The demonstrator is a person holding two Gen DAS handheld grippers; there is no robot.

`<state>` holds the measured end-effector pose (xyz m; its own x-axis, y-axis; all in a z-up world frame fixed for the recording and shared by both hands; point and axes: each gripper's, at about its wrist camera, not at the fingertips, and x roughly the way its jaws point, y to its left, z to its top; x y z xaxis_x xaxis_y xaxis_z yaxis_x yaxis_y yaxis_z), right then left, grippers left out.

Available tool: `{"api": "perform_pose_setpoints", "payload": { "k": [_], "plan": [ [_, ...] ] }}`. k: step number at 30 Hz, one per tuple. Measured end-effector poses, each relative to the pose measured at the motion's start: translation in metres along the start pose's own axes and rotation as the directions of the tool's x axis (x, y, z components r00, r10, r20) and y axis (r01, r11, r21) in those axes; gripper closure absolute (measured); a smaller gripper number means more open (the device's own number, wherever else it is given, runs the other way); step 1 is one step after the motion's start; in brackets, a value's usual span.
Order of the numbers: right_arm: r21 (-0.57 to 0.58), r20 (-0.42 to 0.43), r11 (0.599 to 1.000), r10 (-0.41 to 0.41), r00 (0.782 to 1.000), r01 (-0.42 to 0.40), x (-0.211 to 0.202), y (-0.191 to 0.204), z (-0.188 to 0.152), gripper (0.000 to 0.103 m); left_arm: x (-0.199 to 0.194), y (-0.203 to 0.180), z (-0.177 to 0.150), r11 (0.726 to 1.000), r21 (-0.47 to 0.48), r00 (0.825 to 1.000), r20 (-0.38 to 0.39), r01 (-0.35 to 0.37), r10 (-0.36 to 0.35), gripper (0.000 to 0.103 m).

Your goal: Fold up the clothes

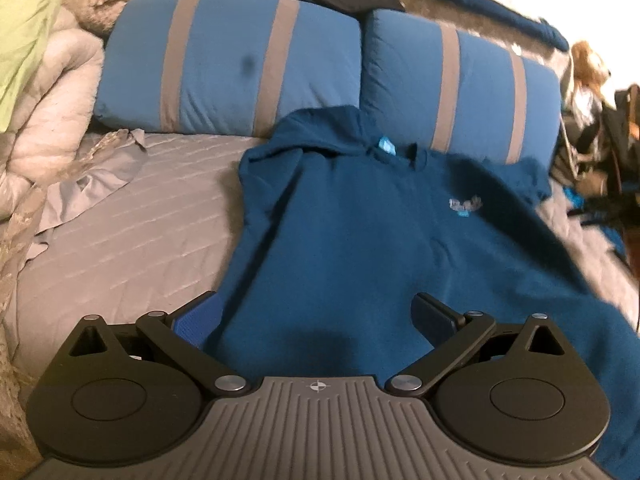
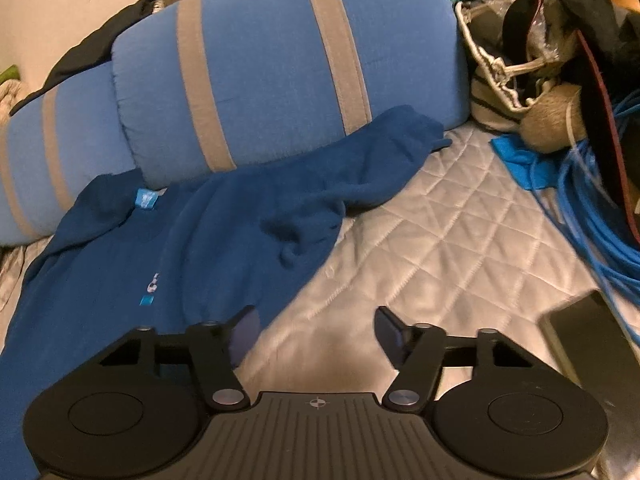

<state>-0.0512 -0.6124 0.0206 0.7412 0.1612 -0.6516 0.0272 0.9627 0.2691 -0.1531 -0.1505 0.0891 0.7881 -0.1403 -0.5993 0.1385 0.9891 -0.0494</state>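
Observation:
A dark blue sweatshirt lies face up on the grey quilted bed, collar toward the pillows, with a small pale logo on the chest. My left gripper is open and empty, hovering over the shirt's lower body. In the right wrist view the same sweatshirt lies at the left, its sleeve stretched out toward the pillow. My right gripper is open and empty, above the bare quilt beside the shirt's right edge; its left finger overlaps the fabric edge.
Two blue pillows with grey stripes lie behind the shirt. Crumpled blankets sit at the left. Blue cable coils, a bag and a dark phone crowd the right side.

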Motion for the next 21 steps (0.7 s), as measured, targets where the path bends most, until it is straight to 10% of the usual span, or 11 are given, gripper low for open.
{"api": "perform_pose_setpoints", "payload": {
  "k": [9,12,21],
  "plan": [
    [-0.051,-0.020,0.998,-0.044,0.999,0.042,0.077,0.018,0.013,0.062,0.015,0.003,-0.001,0.999,-0.033,0.997,-0.071,0.011,-0.014,0.000],
    [-0.104,-0.046,0.992,-0.074,0.996,0.069,0.096,0.026,0.011,0.083,0.015,0.004,-0.002,0.999,-0.034,0.997,-0.073,0.030,-0.032,0.000],
    [-0.199,0.002,0.979,-0.036,0.999,0.036,0.021,0.054,0.008,0.095,0.017,0.007,-0.002,0.995,-0.072,0.995,-0.069,0.072,-0.077,0.000]
  ]
}}
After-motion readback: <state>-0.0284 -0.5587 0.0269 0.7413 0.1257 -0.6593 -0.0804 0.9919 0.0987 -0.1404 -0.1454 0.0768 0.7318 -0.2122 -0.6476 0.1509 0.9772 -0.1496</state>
